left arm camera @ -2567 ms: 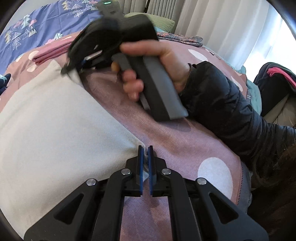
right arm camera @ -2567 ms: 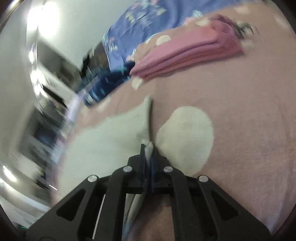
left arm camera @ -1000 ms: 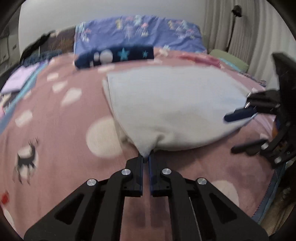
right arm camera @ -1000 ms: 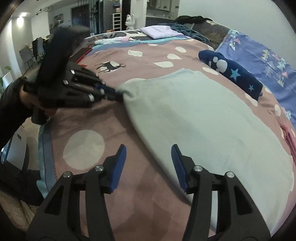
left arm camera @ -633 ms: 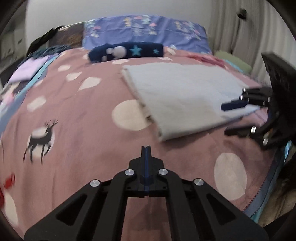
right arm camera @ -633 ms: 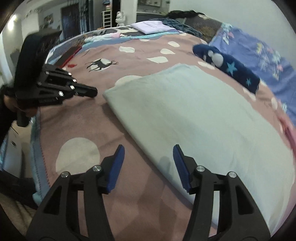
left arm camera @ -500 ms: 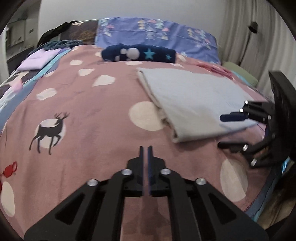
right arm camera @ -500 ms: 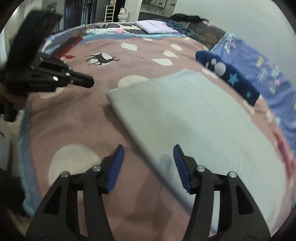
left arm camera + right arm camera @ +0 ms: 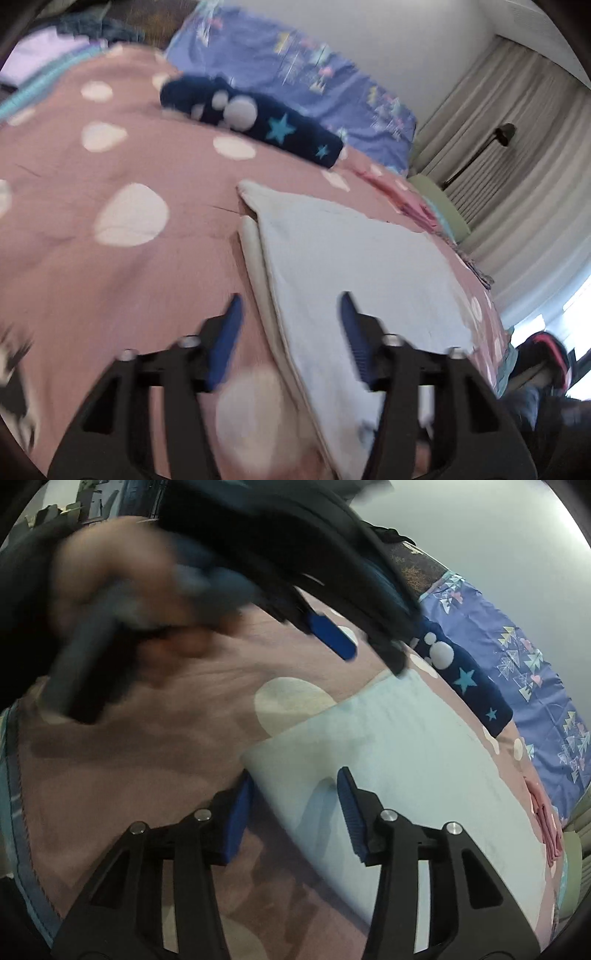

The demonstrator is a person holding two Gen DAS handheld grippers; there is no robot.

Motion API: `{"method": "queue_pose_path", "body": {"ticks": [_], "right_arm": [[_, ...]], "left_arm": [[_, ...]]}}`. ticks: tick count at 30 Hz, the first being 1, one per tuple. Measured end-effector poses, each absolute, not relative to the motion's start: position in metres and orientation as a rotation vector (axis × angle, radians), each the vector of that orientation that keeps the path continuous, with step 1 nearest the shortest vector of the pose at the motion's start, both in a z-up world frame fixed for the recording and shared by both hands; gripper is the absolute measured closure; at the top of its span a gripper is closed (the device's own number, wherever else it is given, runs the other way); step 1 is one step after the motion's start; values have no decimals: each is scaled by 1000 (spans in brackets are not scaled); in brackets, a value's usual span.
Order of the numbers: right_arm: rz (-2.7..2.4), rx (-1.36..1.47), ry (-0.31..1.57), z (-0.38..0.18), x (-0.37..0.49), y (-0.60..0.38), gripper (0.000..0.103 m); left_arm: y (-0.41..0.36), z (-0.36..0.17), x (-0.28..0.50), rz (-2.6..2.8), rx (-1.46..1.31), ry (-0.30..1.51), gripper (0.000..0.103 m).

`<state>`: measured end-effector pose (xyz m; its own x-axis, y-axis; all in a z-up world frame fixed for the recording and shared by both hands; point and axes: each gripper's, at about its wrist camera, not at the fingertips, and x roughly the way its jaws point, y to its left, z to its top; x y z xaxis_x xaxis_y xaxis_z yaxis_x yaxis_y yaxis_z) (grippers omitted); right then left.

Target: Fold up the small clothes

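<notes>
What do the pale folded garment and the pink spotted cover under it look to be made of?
Pale garment: soft matte knit, likely cotton; it shows stacked limp layers at its edge and no sheen.
Pink spotted cover: thin matte woven fabric, probably cotton or a blend; fine creases run across it. Blur hides the weave.

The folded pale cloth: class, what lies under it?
The pale cloth rests on the pink spotted blanket. Whatever lies beneath its folded layers stays hidden.

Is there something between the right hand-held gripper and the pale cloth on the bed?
Nothing visible. The right hand-held gripper is already at the corner of the pale cloth, its jaws closing with the cloth edge between them. The left hand-held gripper is above and further away, not in the path.
</notes>
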<state>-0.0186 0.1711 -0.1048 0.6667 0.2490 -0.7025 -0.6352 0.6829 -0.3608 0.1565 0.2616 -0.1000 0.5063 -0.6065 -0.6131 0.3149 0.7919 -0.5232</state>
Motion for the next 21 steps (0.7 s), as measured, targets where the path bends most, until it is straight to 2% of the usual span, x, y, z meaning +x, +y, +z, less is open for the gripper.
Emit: {"method": "queue_pose_path", "body": {"ticks": [2, 4, 5, 7, 10, 13, 15, 16, 19, 21], "right_arm": [[538, -626, 671, -106, -12, 172, 63], [534, -619, 664, -108, -6, 172, 80], [523, -614, 668, -110, -1, 171, 94], [546, -575, 686, -108, 6, 168, 96], [560, -604, 625, -100, -11, 170, 97], [556, -635, 640, -110, -12, 173, 96], [562, -602, 673, -110, -5, 169, 94], [563, -579, 672, -105, -5, 167, 93], [547, -585, 656, -102, -11, 164, 75], [541, -603, 659, -105, -14, 164, 71]], "left_arm": [[256, -116, 185, -555, -411, 925, 44], [258, -124, 201, -574, -482, 918, 52], [260, -127, 209, -608, -539, 912, 99], [263, -126, 214, -625, -615, 907, 99], [258, -114, 205, -614, -528, 858, 99], [255, -125, 206, -571, -484, 904, 98], [255, -132, 206, -571, -476, 900, 93], [257, -133, 206, -578, -498, 897, 92], [264, -139, 209, -599, -542, 902, 89], [264, -139, 209, -599, -545, 899, 89]]}}
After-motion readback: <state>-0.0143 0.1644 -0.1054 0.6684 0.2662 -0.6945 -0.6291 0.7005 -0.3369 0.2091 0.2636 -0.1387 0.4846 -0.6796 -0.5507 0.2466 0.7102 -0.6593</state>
